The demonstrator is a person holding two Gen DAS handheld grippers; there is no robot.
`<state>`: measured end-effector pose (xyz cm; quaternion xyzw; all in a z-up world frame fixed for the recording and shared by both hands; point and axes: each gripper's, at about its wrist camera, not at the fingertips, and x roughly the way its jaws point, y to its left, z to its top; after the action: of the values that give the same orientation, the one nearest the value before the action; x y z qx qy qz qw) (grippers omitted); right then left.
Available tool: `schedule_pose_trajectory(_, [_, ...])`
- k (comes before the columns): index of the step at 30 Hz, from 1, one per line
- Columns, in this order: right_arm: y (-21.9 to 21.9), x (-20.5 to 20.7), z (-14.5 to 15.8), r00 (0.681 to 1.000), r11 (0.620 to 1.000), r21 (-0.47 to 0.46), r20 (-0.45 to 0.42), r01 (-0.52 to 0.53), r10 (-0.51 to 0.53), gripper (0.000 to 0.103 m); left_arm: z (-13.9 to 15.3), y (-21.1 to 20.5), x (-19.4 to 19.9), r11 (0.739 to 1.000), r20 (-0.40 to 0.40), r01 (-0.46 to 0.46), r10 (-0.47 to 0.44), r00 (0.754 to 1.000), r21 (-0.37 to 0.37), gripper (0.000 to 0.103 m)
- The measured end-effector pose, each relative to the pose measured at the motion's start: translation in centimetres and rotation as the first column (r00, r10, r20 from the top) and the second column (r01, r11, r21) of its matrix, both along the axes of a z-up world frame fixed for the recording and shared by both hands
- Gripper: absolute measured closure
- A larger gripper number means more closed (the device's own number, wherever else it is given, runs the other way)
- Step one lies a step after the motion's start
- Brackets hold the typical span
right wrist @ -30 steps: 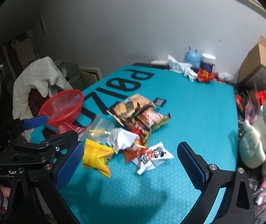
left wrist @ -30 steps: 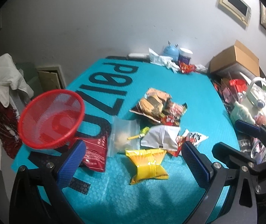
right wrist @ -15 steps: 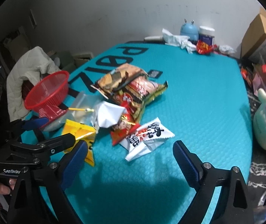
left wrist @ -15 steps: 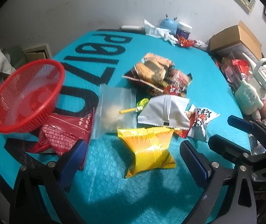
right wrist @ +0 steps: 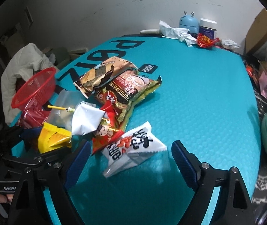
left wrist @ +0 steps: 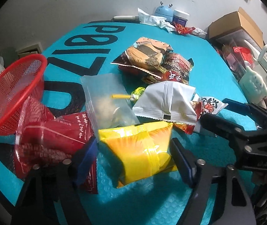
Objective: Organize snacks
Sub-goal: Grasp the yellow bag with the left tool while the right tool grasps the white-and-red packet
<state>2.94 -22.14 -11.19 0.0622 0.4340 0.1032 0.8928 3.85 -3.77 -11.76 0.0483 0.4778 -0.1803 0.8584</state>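
The snacks lie in a loose heap on the teal table (right wrist: 199, 97). A red mesh basket (left wrist: 11, 93) tips at the left edge, resting on a dark red packet (left wrist: 58, 135). Beside that lie a clear bag (left wrist: 105, 101), a white pouch (left wrist: 167, 101) and 2 big printed bags (right wrist: 118, 86) behind. A blue gadget (right wrist: 188, 23), a jar (right wrist: 207, 28) and crumpled tissue (right wrist: 174, 31) crowd the far edge.

The left hand-held gripper (left wrist: 135, 159) straddles the yellow packet (left wrist: 139, 150); its jaws have just been closing, the pads at the packet's sides, though I cannot tell if they press. The right hand-held gripper (right wrist: 131, 155) stands apart around the white-and-red packet (right wrist: 133, 148), jaws narrowing slightly. Both sit lower and nearer the heap than a second ago.
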Motion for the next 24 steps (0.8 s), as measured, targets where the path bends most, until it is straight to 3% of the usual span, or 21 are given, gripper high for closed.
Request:
schedule_pose_trajectory(3, [0.0, 0.7, -0.6, 1.000, 1.000, -0.003, -0.010, -0.012, 0.012, 0.019, -0.4, -0.1, 0.1, 1.000, -0.033, 0.015, -0.016, 0.999, -0.025, 0.041])
schedule_pose_trajectory(5, [0.1, 1.0, -1.2, 0.999, 1.000, 0.005, -0.031, -0.029, 0.029, 0.035, -0.7, -0.3, 0.0, 0.999, -0.038, 0.022, -0.022, 0.999, -0.026, 0.044])
schedule_pose_trajectory(12, [0.1, 0.2, -1.0, 0.999, 0.999, 0.030, -0.007, -0.035, 0.036, 0.061, -0.6, -0.6, -0.4, 0.999, -0.022, 0.037, -0.038, 0.999, -0.027, 0.053])
schedule_pose_trajectory(24, [-0.3, -2.6, -0.2, 1.000, 0.999, 0.048, 0.004, -0.011, 0.011, 0.065, -0.1, -0.3, -1.8, 0.999, -0.008, 0.039, -0.039, 0.999, -0.038, 0.055])
